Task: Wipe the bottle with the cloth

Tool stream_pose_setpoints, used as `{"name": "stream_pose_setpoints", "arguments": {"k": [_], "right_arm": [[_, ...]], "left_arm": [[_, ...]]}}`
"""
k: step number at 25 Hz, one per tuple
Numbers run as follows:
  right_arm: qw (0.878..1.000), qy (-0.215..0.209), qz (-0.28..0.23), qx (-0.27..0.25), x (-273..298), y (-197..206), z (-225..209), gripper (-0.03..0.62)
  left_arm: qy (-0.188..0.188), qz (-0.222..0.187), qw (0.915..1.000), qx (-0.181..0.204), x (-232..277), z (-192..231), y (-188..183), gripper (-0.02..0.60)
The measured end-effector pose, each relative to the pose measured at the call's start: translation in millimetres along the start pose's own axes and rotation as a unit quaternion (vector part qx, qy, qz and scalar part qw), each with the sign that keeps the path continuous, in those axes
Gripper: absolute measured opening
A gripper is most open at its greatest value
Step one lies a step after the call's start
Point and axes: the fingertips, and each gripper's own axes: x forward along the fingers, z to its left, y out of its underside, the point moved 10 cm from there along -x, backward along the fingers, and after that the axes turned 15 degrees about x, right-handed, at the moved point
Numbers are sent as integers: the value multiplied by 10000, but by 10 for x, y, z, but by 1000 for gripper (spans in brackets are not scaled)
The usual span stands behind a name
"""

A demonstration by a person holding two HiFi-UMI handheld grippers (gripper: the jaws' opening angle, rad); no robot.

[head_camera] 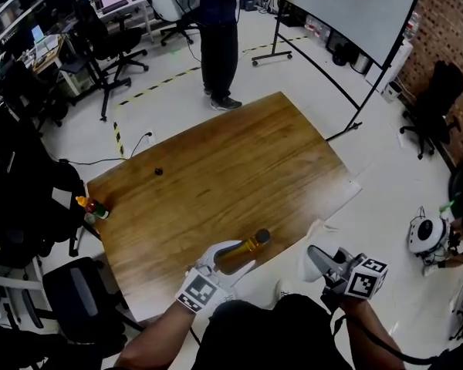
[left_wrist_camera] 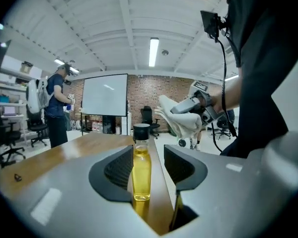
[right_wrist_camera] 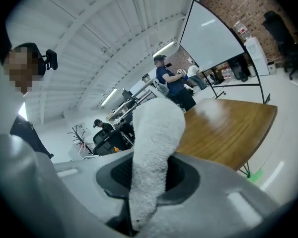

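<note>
A clear bottle (head_camera: pixel 241 252) of yellow liquid with a black cap stands upright near the front edge of the wooden table (head_camera: pixel 216 168). My left gripper (head_camera: pixel 225 260) is open around it. In the left gripper view the bottle (left_wrist_camera: pixel 141 170) stands between the dark pads (left_wrist_camera: pixel 120 168), with a clear gap on the right side. My right gripper (head_camera: pixel 321 259) hangs off the table's front right edge, shut on a white cloth (head_camera: pixel 308 266). In the right gripper view the cloth (right_wrist_camera: pixel 154 152) sticks up out of the jaws. The left gripper view shows that cloth (left_wrist_camera: pixel 181 120) raised to the right of the bottle.
A small red and yellow bottle (head_camera: pixel 93 206) lies at the table's left edge, and a small dark object (head_camera: pixel 158 171) sits farther back. A person (head_camera: pixel 218 37) stands beyond the far end beside a whiteboard (head_camera: pixel 347 6). A black chair (head_camera: pixel 81 291) stands at the front left.
</note>
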Motion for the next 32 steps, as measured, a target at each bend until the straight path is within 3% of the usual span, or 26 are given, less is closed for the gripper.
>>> {"name": "stream_pose_setpoints", "arguments": {"k": [2,4,7,12,14,21,25,30,32], "right_arm": [[9997,-180,154,-65,-21,17,-25,71],[9988,-366,305,-114,-42,-10,-70,71],[9957,-729,561,-103,-90,-92,-144,71],[9817,-1261,1222,-742,-296,-127,-140,71],[9751,-1347,1447,-1007,-475,-99,-175,71],[9629,-1608,1968,-911,-1048,-70,-399,71],[9583,-1679,2114,-942,-1320,-44,-419,71],[9569,-1582,2007,-1378,-1515,31,-359,71],[9598,-1518,1930,-1361,-1535,90,-324,71]], "left_arm": [[-529,178,9973,-470,-148,-38,-112,192],[-1095,171,9872,-1150,-280,-120,-258,119],[-1754,-66,9623,-2076,-407,-330,-475,22],[-2729,327,9081,-3159,-420,-876,-521,14],[-2985,320,8953,-3290,-364,-1193,-593,14],[-3439,268,8733,-3439,-19,-2251,-915,14],[-3528,651,8771,-3193,40,-2607,-1110,14],[-3594,391,8699,-3355,-51,-2691,-1205,14],[-3529,455,8715,-3373,-82,-2674,-1197,14]]}}
